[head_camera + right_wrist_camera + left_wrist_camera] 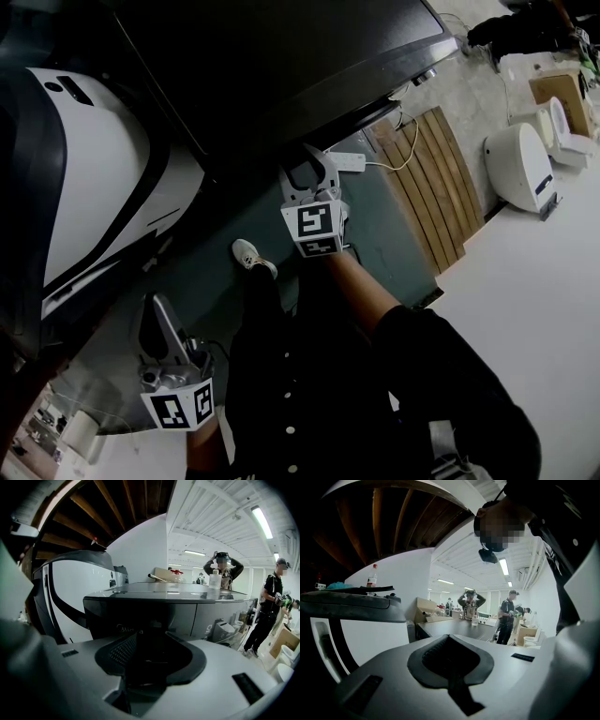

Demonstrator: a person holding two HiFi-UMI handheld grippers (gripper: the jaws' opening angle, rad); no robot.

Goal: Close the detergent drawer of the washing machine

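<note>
Right gripper view: right gripper, released, is facing washing machine at 12 o'clock; left gripper clenched, empty; approach stage, drawer push likely next.

Left gripper and right gripper: pale grey housings with black ribbed fingers. Each carries a white cube printed with black square markers. The wearer has a dark long-sleeved top with small pale buttons, a dark trouser leg and a pale shoe.
</note>
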